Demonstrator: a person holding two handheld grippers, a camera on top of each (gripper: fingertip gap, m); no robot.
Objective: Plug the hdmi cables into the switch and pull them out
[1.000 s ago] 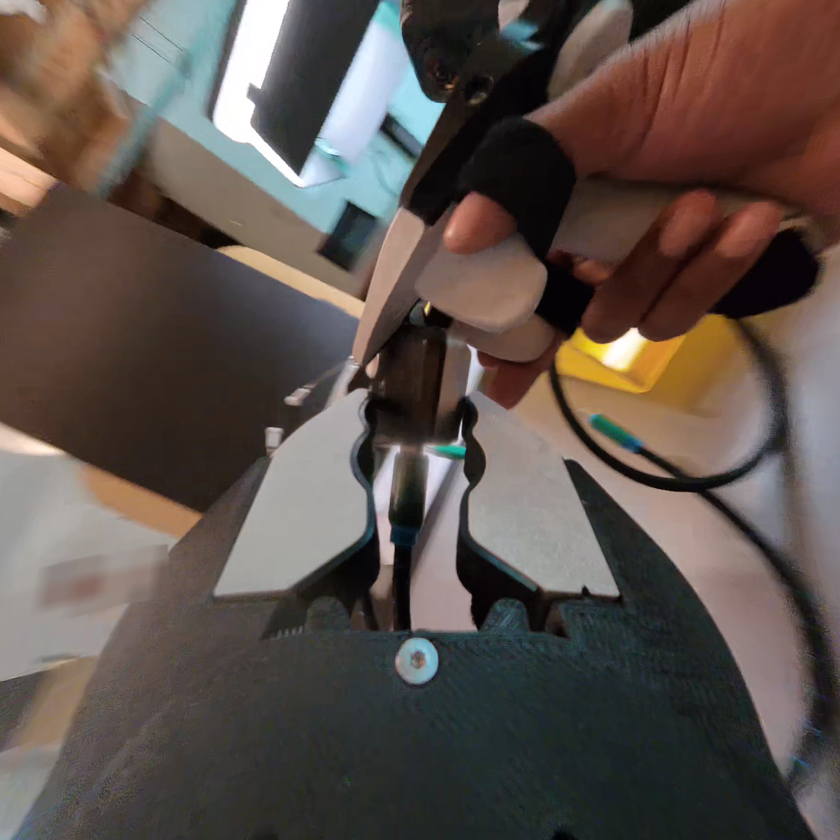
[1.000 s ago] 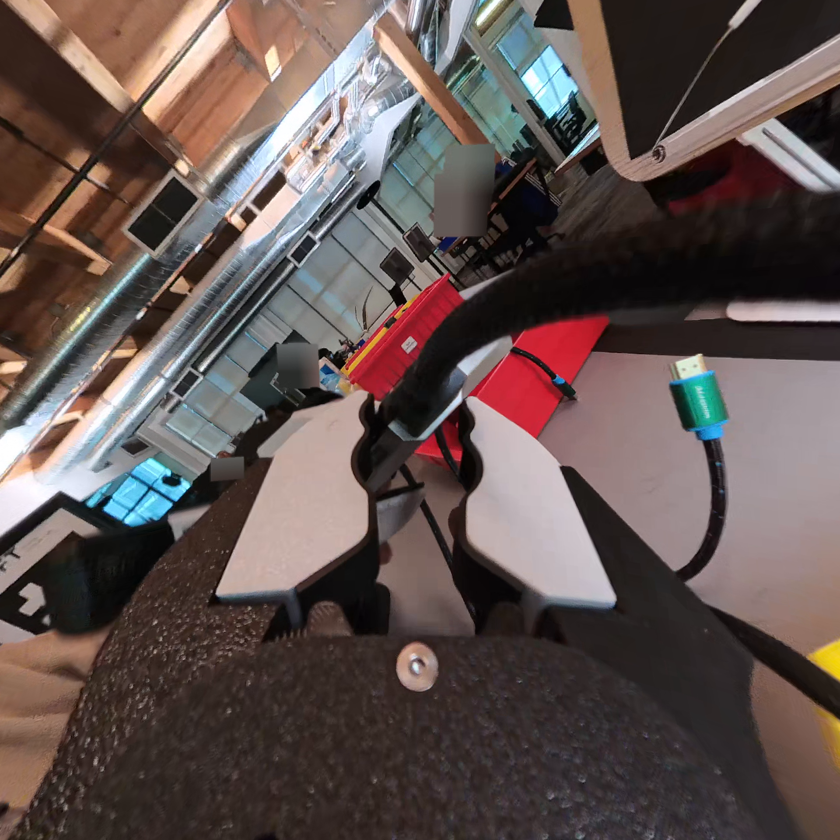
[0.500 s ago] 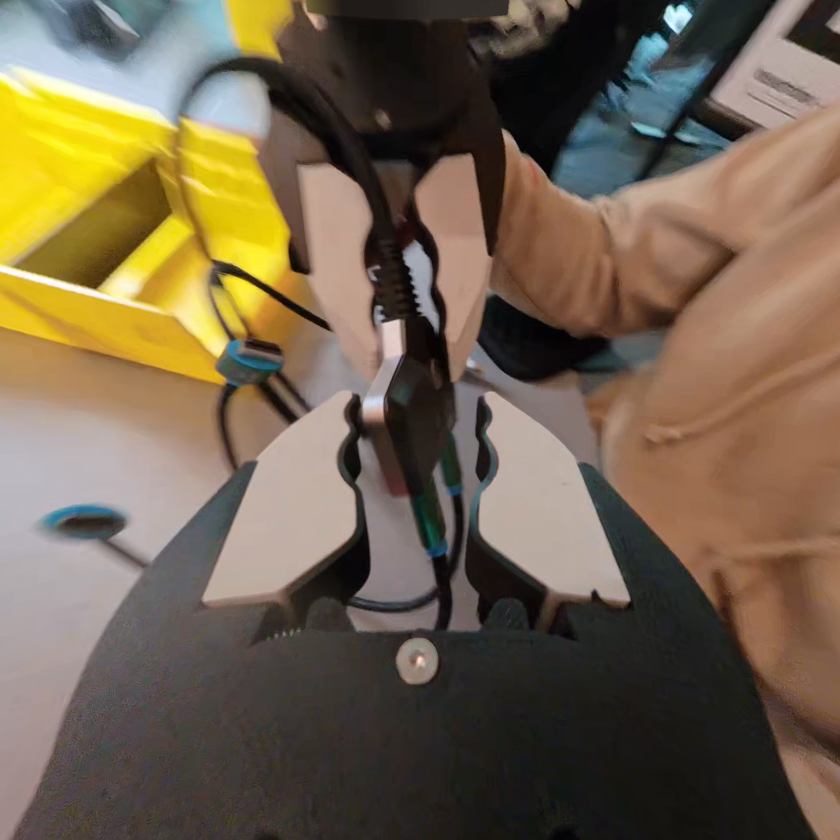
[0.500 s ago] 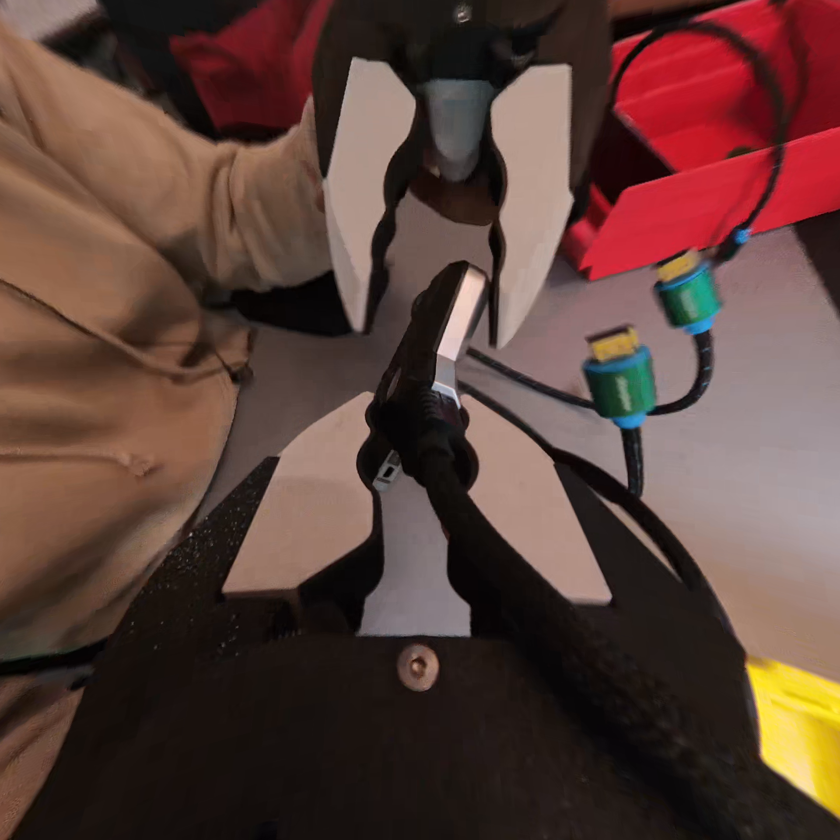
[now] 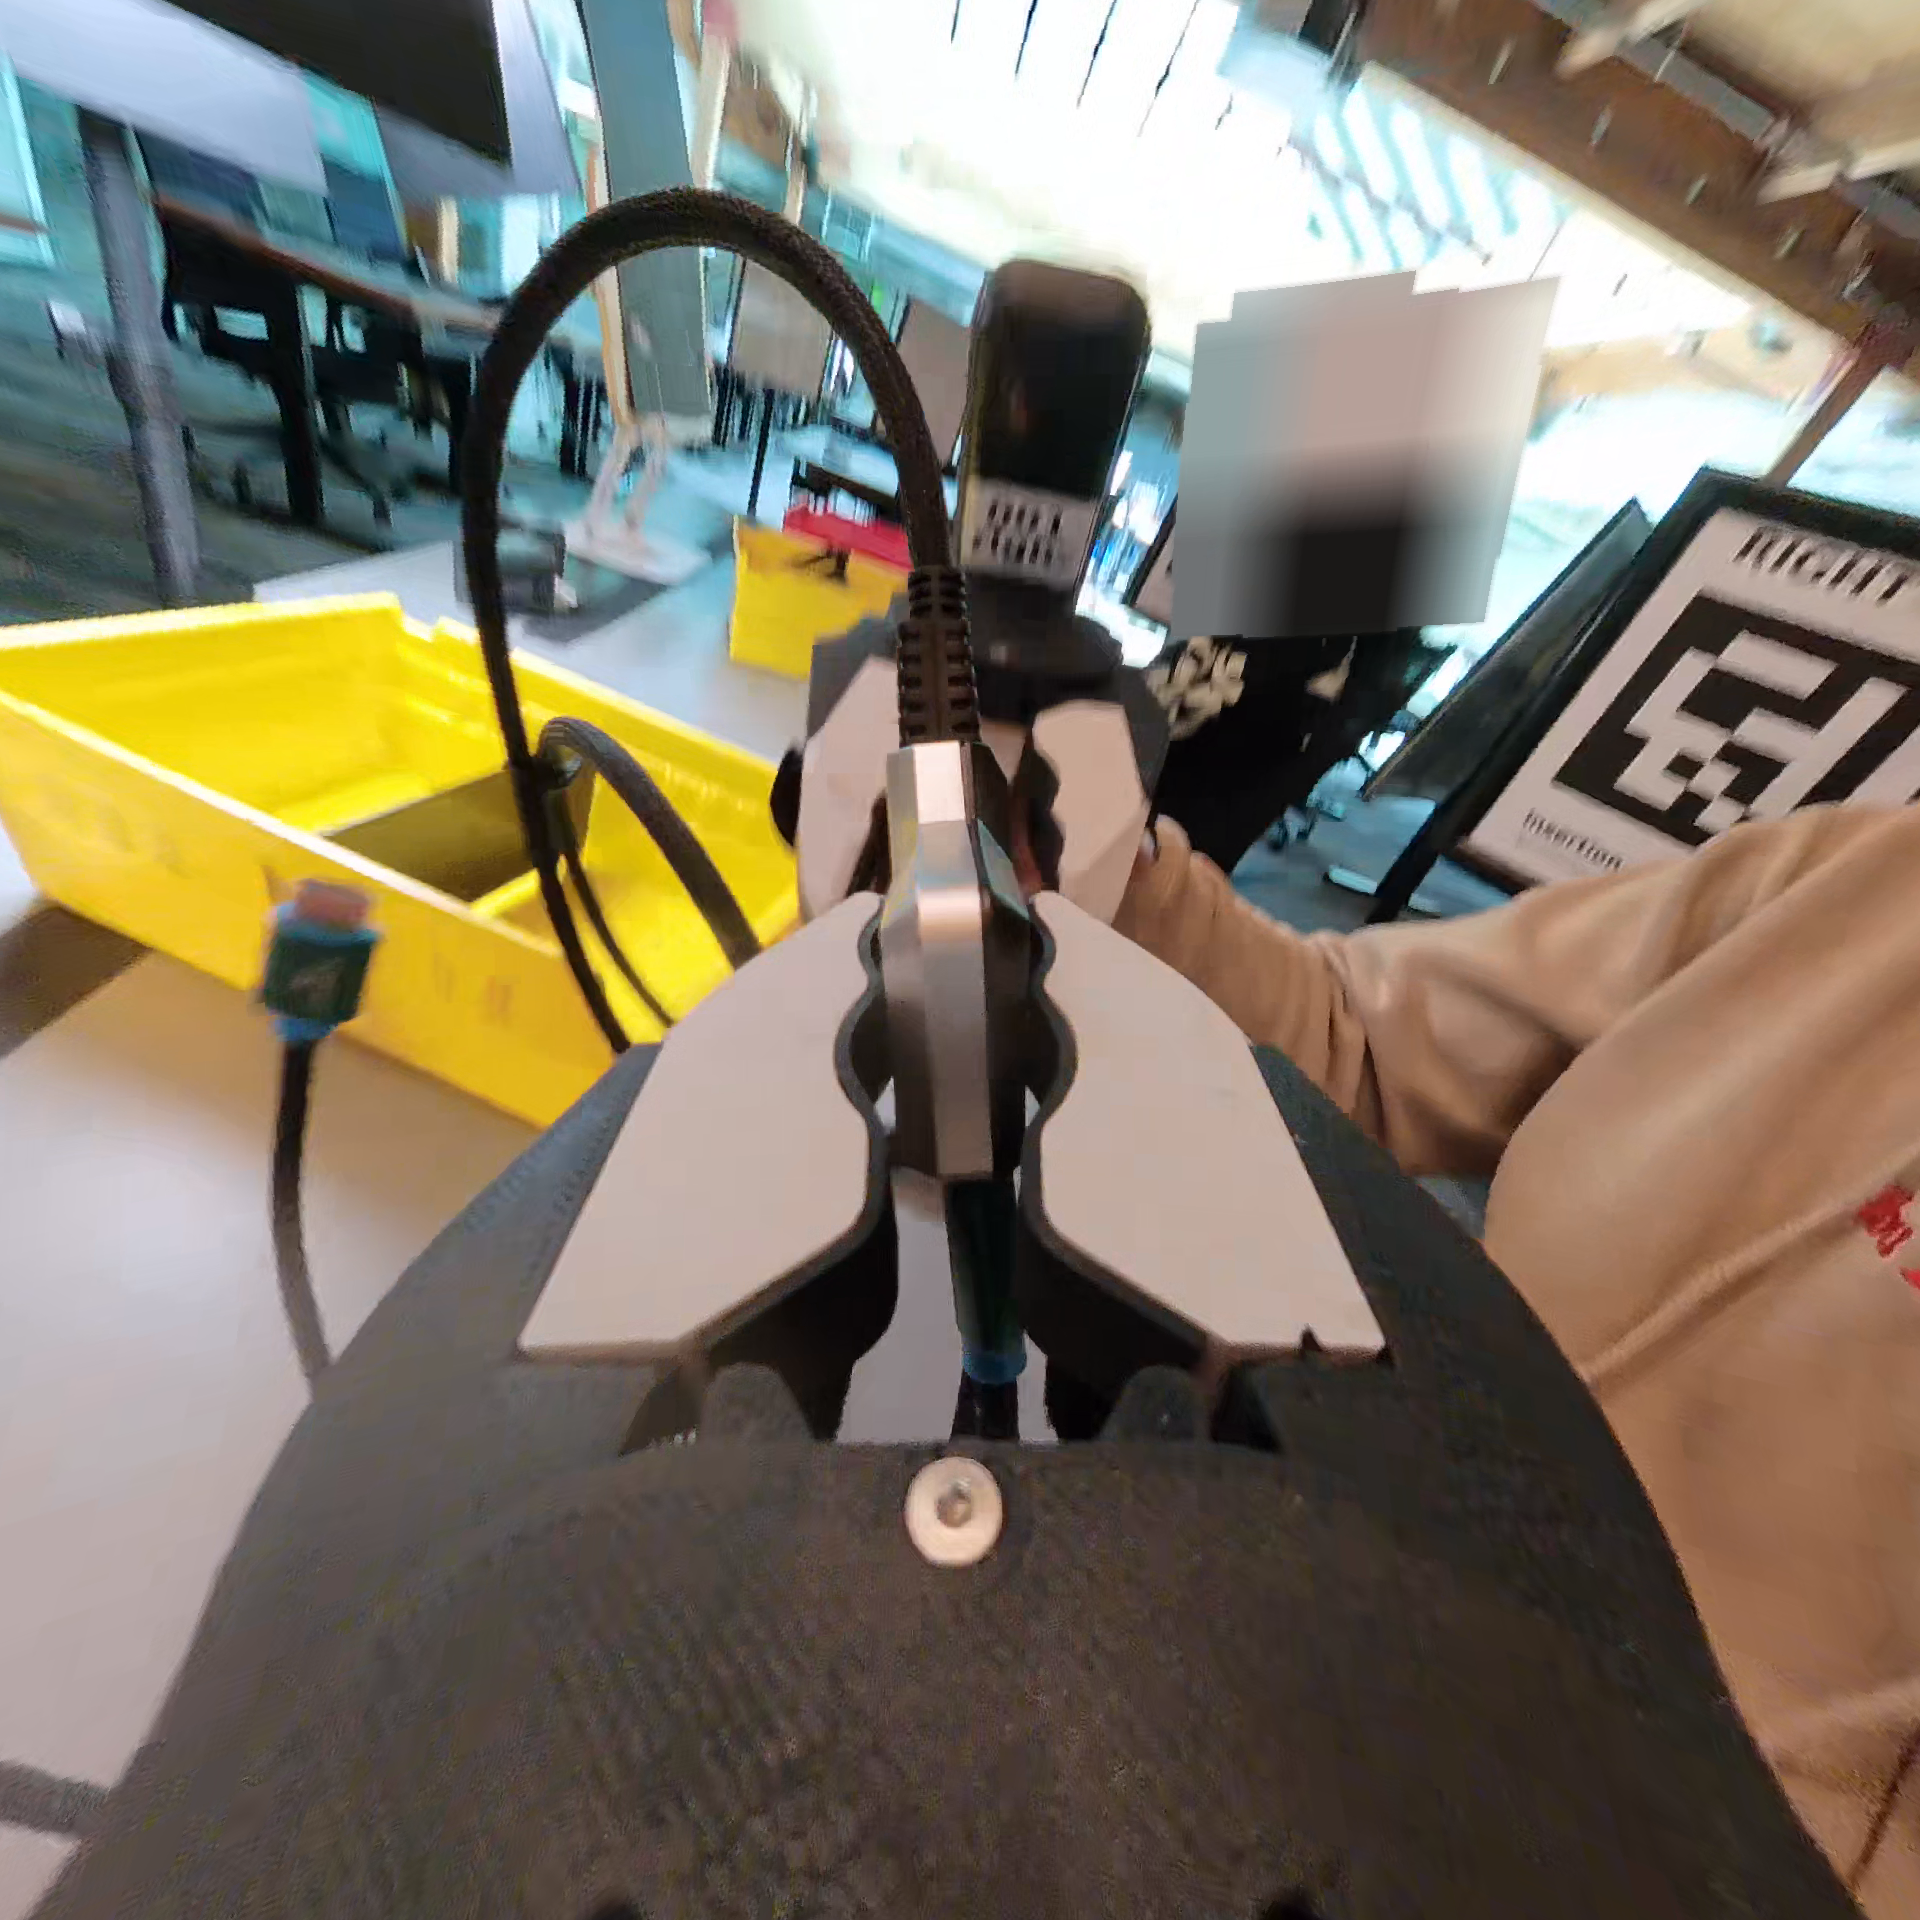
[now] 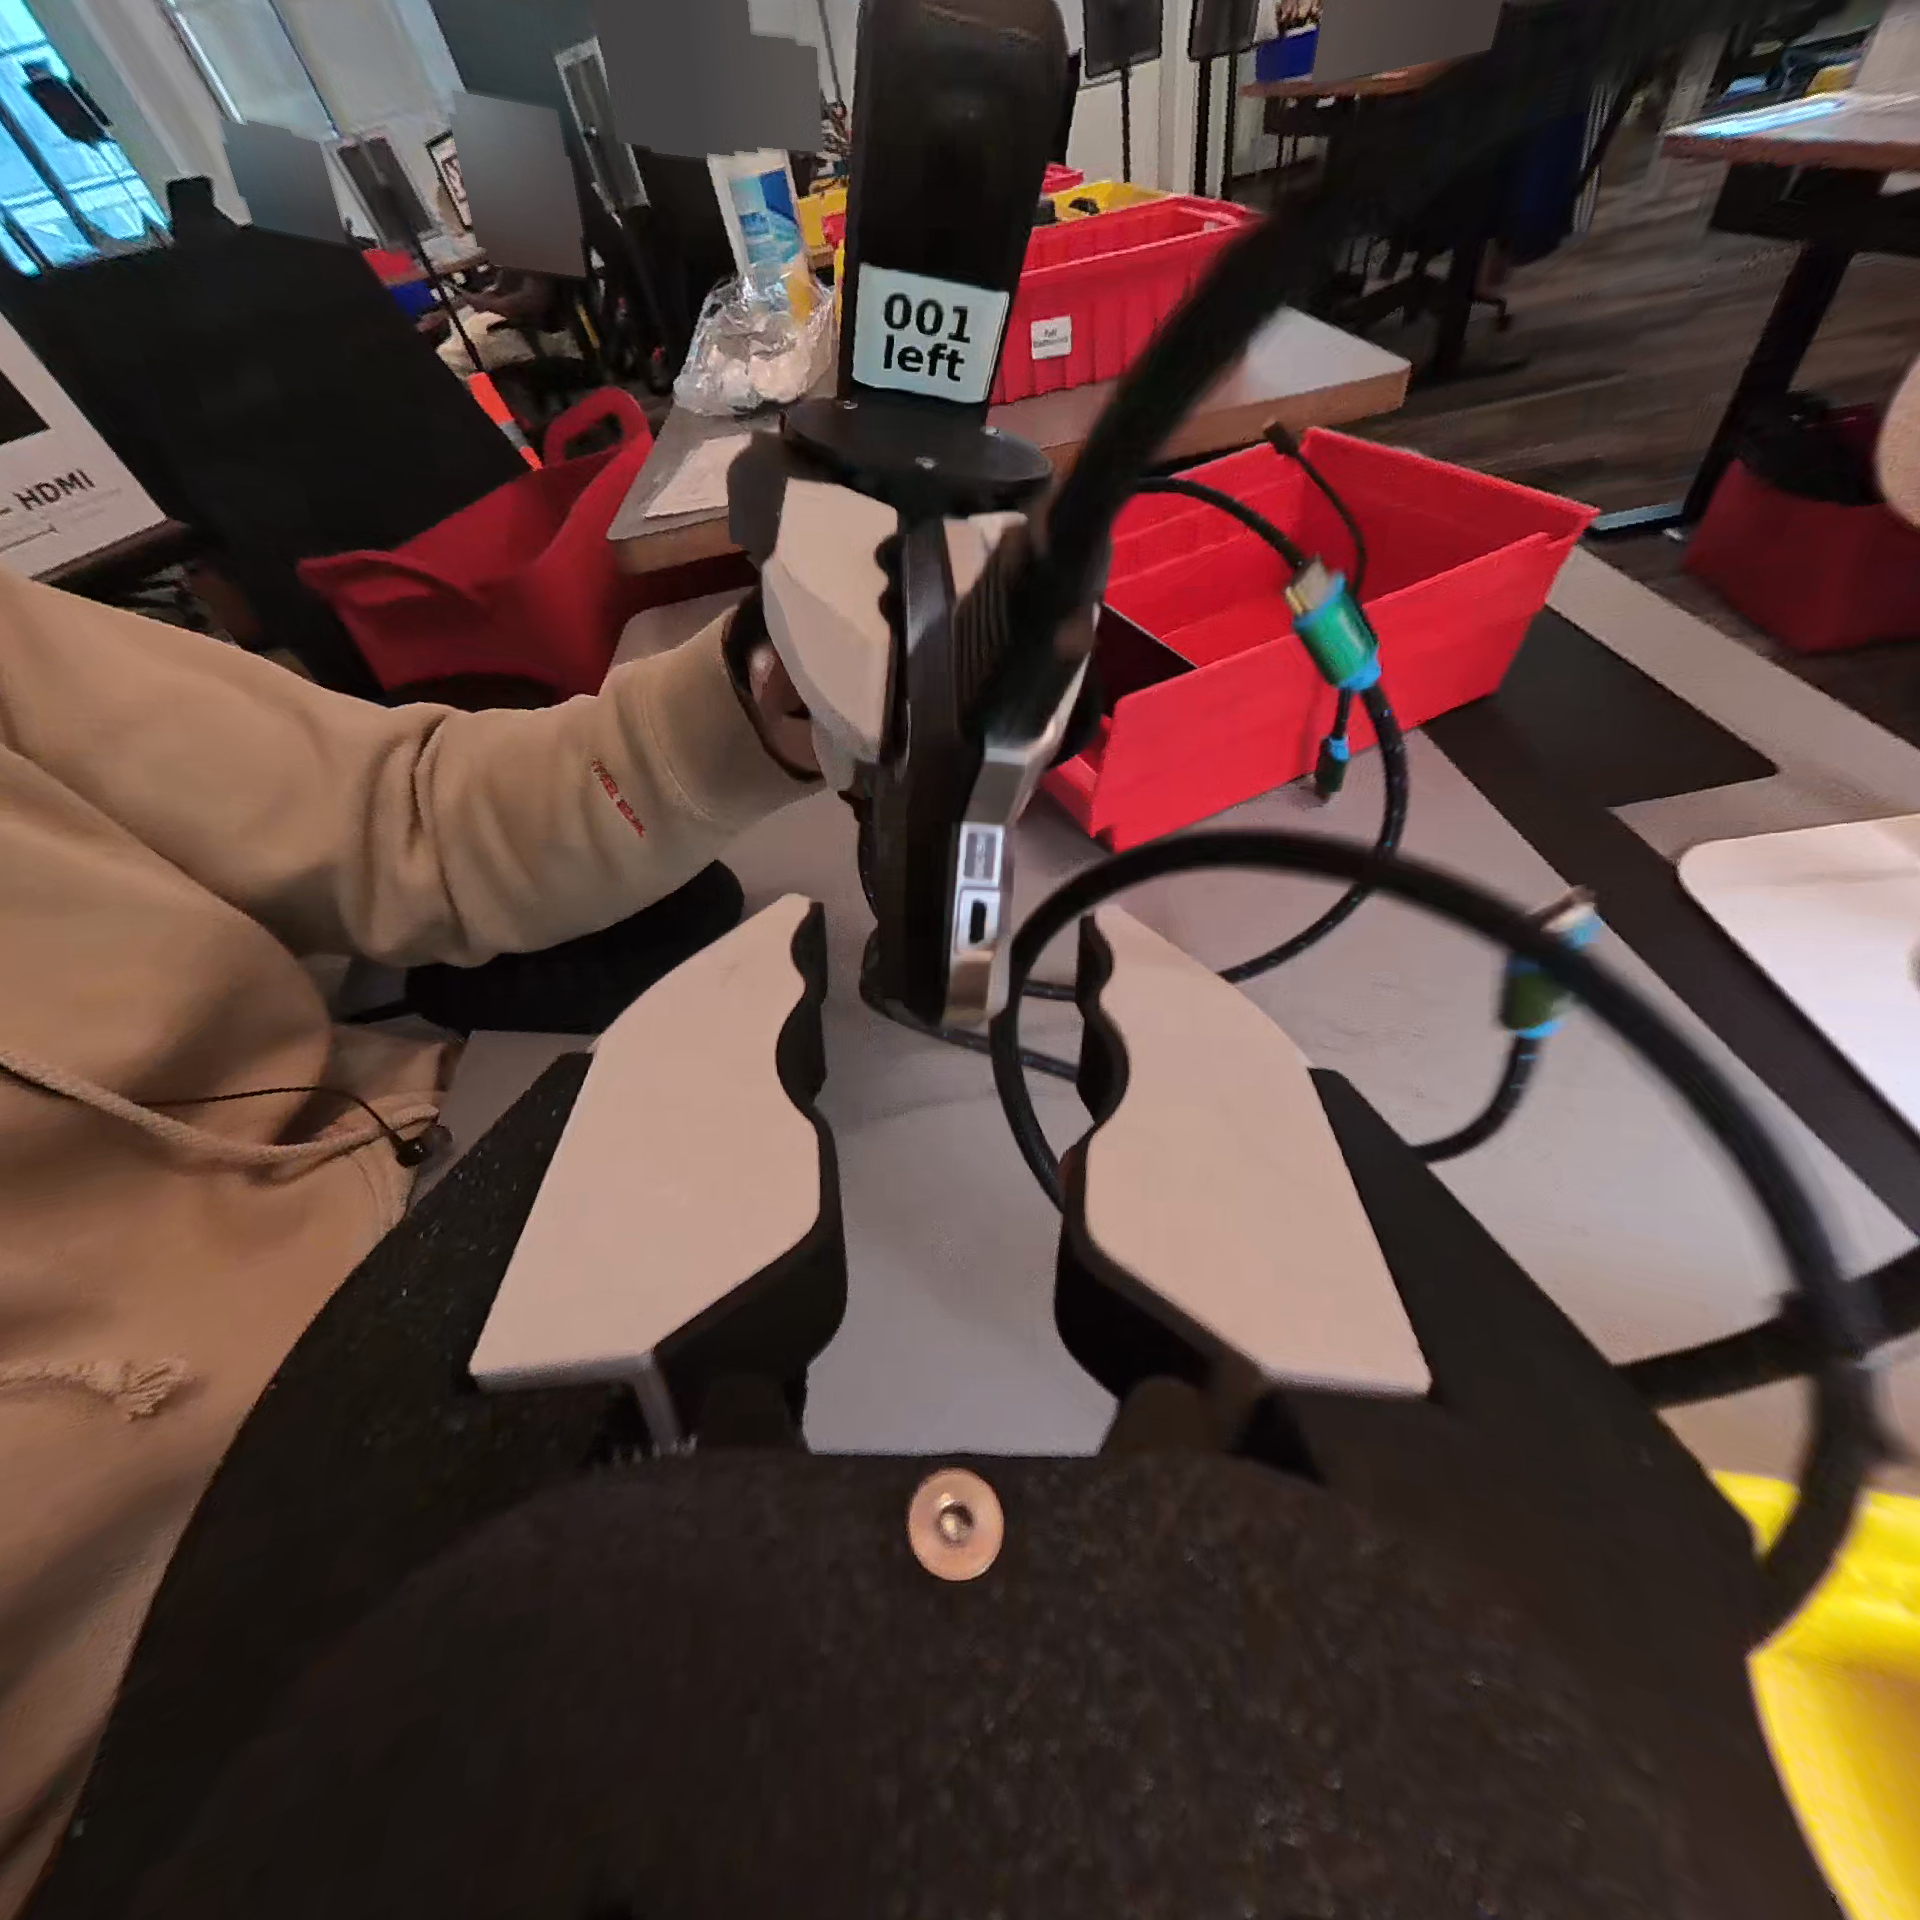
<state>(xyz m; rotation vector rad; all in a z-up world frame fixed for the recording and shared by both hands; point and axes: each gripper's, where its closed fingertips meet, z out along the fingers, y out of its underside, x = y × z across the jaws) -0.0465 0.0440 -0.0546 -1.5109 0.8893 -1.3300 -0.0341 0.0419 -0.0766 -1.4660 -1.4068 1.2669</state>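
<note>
Here the left gripper point(image 5: 951, 997) is clenched on the switch point(image 5: 940, 1029) — a slim silver-and-black box held on edge above the table point(image 6: 1351, 997). The right gripper point(image 6: 951, 977) stands released, its fingers point(image 6: 717, 1101) spread just short of the switch's lower end. Green-collared hdmi cables point(image 6: 1335, 634) trail loose — one by the red bin point(image 6: 1351, 665), one by the yellow bin point(image 5: 208, 769).

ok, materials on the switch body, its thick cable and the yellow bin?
Switch: looks like metal, a brushed silver edge with a soft sheen, plus a glossy black face, likely plastic. It is clamped in the left hand-held gripper. Thick cable: black woven fabric braid, matte, with visible weave texture. Yellow bin: moulded plastic, smooth and slightly glossy.
</note>
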